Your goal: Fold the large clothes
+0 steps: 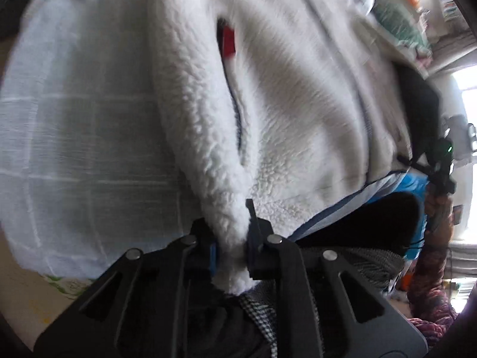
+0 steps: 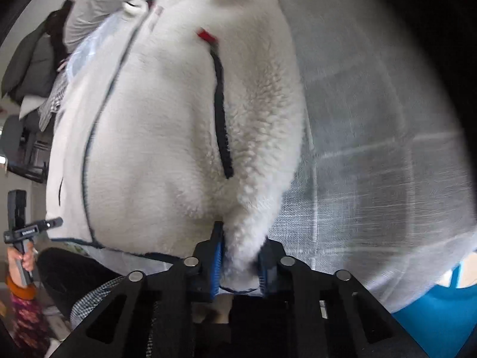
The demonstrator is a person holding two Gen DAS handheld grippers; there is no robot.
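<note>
1. Underneath, a pale grey-white cloth with a faint grid of lines [image 1: 74,137] covers the surface; it fills the left half of the left wrist view and the right half of the right wrist view.
2. The white fleece jacket [image 2: 167,125] lies spread on that cloth, running from the bottom centre to the top of both views, its dark-edged front zip and a dark pocket zip with a red tab [image 2: 207,36] facing up.
3. The left gripper [image 1: 232,238] is clenched on a fleece corner at the bottom centre; the right gripper [image 2: 240,264] likewise pinches a fleece fold between its blue pads [image 2: 217,256].
4. Open cloth lies beside the jacket on each outer side; a blue patch [image 2: 441,322] shows at the lower right past the cloth's edge.
5. Crowding the near hem are a black item [image 1: 372,217], checked fabric [image 2: 98,295] and a patterned sleeve [image 1: 429,280]. Grey clothing is piled in the upper left of the right wrist view; blurred shelves and a bright window stand at the far right of the left wrist view.
</note>
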